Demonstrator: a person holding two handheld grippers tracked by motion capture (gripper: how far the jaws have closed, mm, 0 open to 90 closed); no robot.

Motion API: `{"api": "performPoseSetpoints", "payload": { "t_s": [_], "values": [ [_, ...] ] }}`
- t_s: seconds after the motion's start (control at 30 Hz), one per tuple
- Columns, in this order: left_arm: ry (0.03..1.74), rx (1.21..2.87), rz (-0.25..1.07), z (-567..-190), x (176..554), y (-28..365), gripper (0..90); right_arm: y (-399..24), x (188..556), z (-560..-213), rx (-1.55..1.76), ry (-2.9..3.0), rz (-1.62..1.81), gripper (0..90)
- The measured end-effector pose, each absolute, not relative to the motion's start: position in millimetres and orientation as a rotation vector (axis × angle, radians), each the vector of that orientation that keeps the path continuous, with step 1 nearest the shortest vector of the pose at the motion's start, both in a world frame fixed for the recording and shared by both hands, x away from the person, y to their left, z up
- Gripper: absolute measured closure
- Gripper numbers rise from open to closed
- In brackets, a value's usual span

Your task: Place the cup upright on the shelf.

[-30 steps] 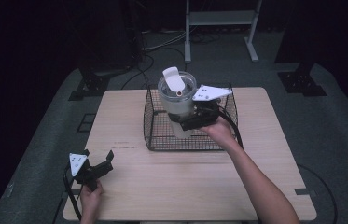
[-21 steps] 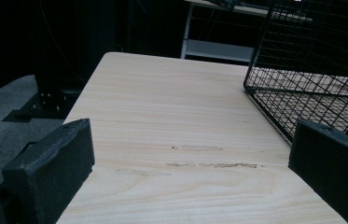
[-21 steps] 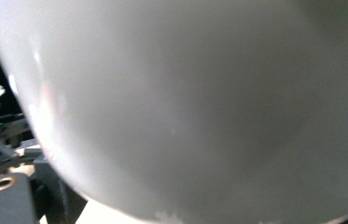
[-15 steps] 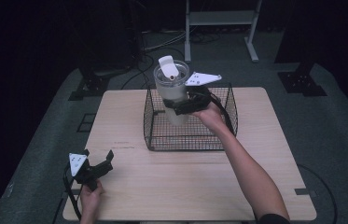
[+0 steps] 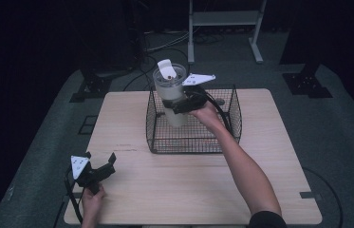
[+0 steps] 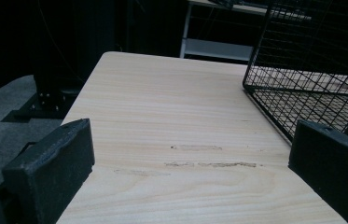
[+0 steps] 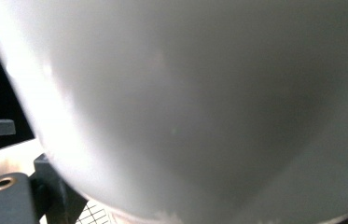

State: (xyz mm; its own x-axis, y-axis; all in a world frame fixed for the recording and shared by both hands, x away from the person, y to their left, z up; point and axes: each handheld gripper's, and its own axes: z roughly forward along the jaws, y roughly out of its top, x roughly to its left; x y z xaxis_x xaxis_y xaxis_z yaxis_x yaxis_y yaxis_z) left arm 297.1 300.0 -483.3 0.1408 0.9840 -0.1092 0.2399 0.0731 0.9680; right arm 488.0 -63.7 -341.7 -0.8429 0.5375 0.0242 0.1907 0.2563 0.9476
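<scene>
A tall white cup [image 5: 172,97] with a clear lid and a white flap on top hangs above the black wire basket [image 5: 222,140]. My right gripper [image 5: 181,105] is shut on its side and holds it clear of the basket's rim. In the right gripper view the cup's pale wall [image 7: 199,102] looms right in front of the camera. My left gripper [image 5: 99,170] rests low at the table's near left corner, open, nothing between its jaws. The left gripper view shows its two black pads [image 6: 50,168] wide apart over bare wood, the basket [image 6: 311,70] off to the right.
The light wooden table [image 5: 132,114] has faint scuff marks [image 6: 209,163] near the basket's front. A metal frame stand [image 5: 222,19] and black cables lie on the grey floor behind the table. Black stand feet [image 5: 91,88] flank the table.
My right gripper has lifted the cup up out of the basket and a little to the left. The left gripper has stayed put.
</scene>
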Motion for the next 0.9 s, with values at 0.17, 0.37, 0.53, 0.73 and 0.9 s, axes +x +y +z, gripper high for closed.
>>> {"api": "performPoseSetpoints", "payload": {
  "t_s": [0.17, 0.37, 0.53, 0.73, 0.9],
  "values": [
    [1.305, 1.374, 0.906, -483, 297, 300, 0.0, -59, 500, -351, 0.701, 2.237, 1.597, 8.7],
    [1.305, 1.377, 0.909, -483, 297, 300, 0.0, -55, 511, -365, 0.722, 2.237, 1.591, 8.7],
    [1.306, 1.384, 0.914, -483, 297, 299, 0.0, -51, 515, -372, 0.732, 2.250, 1.569, 8.7],
    [1.307, 1.378, 0.906, -483, 296, 300, 0.0, -44, 518, -381, 0.721, 2.284, 1.553, 8.6],
    [1.307, 1.374, 0.901, -484, 296, 300, 0.0, -40, 522, -390, 0.726, 2.312, 1.506, 8.6]
  ]
}}
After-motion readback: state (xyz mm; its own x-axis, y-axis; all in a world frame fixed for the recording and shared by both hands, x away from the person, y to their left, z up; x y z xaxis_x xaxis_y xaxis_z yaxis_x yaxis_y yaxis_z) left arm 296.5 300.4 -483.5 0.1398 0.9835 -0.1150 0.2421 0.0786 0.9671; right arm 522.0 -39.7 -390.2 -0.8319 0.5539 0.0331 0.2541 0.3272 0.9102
